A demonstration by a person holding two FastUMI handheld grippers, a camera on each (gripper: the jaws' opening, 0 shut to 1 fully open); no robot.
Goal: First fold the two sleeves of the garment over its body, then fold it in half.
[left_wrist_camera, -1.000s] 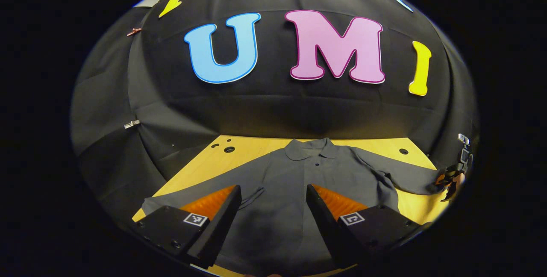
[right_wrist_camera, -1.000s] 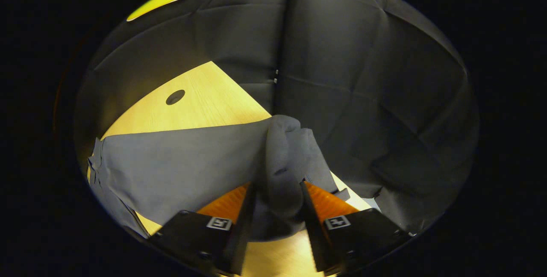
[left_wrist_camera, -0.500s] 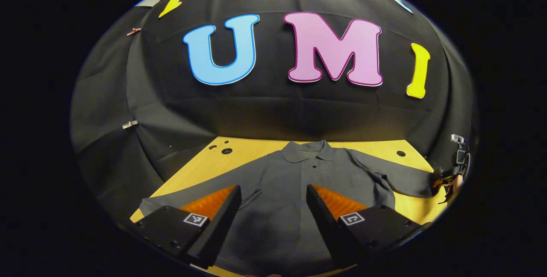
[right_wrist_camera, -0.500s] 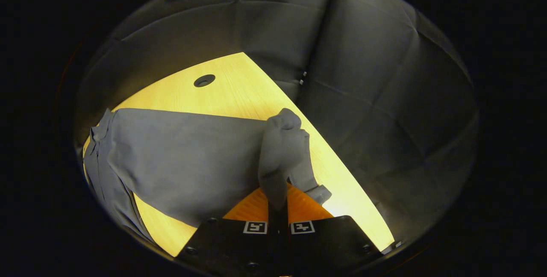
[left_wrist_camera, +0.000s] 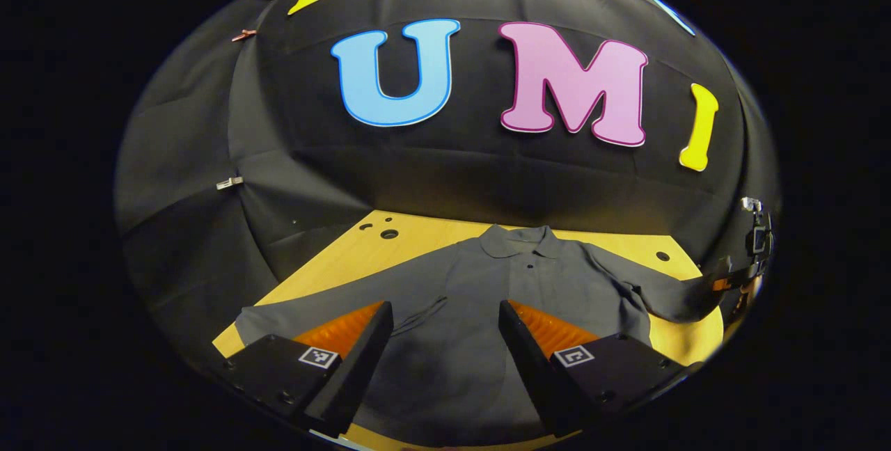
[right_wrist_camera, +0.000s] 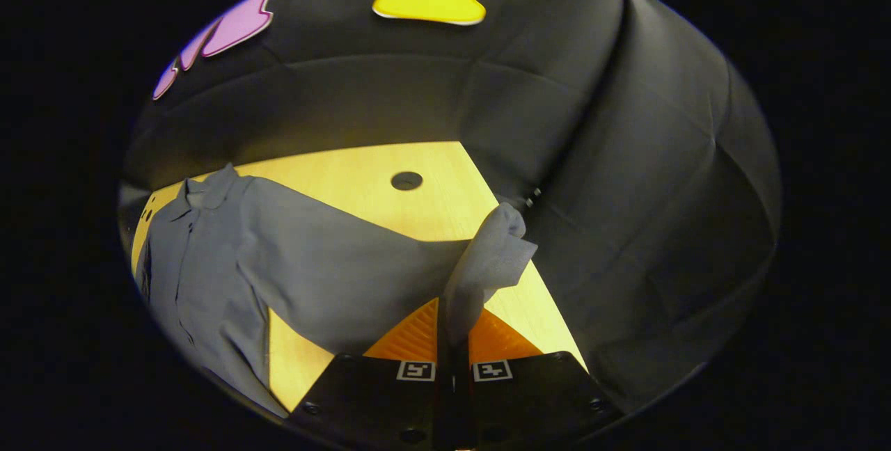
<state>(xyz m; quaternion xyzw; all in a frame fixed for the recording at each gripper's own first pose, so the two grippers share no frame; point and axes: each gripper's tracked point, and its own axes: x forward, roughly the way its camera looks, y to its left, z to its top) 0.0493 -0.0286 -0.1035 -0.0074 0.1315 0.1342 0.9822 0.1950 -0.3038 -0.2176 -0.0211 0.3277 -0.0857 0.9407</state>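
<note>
Pinching the cuff of the grey collared cloth shirt's [left_wrist_camera: 515,284] right sleeve [right_wrist_camera: 480,273], the right gripper [right_wrist_camera: 454,329] holds its jaws narrow; the shirt's body lies to its left on the yellow wooden table [right_wrist_camera: 348,186]. The left gripper [left_wrist_camera: 445,339] hovers wide-jawed over the near hem.

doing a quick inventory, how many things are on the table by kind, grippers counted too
garment: 1
left gripper: 1
right gripper: 1
table: 1
total: 4
</note>
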